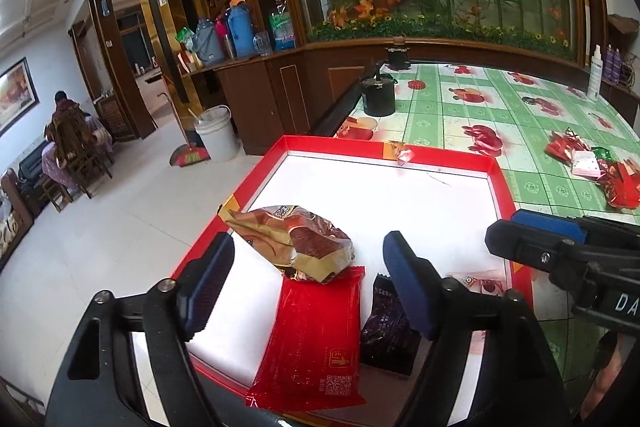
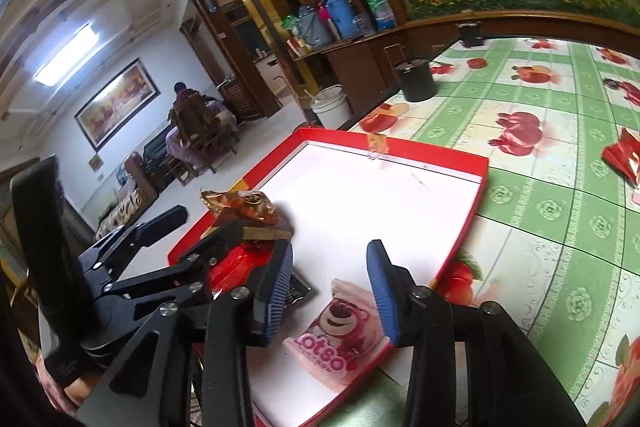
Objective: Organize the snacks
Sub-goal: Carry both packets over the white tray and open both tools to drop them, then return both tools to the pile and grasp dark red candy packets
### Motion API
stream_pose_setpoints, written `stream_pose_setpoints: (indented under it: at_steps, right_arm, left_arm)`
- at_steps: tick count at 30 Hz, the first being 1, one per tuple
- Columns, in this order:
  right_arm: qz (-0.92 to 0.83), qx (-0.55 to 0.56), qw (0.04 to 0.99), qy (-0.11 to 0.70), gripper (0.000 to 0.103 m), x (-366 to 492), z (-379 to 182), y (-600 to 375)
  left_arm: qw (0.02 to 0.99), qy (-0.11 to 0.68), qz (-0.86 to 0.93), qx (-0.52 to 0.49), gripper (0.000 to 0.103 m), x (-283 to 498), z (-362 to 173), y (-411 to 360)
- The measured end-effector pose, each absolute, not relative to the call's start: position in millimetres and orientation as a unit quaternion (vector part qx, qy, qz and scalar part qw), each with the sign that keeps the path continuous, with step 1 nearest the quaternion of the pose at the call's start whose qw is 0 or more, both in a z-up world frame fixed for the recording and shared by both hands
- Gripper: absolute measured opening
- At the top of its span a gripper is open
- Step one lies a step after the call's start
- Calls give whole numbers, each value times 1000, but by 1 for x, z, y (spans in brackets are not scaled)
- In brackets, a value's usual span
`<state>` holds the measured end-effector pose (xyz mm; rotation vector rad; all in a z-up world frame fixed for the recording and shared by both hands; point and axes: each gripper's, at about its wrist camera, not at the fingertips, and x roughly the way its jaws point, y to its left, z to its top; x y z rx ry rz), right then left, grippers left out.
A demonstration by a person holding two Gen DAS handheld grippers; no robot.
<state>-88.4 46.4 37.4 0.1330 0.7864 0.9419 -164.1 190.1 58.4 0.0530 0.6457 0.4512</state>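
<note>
A shallow red-rimmed box with a white floor sits at the table's near left corner; it also shows in the right wrist view. Inside lie a gold-brown snack packet, a flat red packet and a dark purple packet. A pink Lotso packet lies at the box's near right corner. My left gripper is open above the red and gold packets, holding nothing. My right gripper is open just over the Lotso packet, apart from it. A small wrapped candy rests on the far rim.
A pile of loose red, green and pink snack packets lies on the green flowered tablecloth at the right. A black pot stands near the table's left edge, a white spray bottle at the far right. The floor drops off left of the box.
</note>
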Motion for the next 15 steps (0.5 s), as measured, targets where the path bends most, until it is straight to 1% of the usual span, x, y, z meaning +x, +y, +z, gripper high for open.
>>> stream_pose_setpoints:
  at_steps: [15]
  right_arm:
    - [437, 67, 815, 375, 48, -93, 38, 43]
  left_arm:
    - [921, 319, 222, 27, 78, -162, 58, 188]
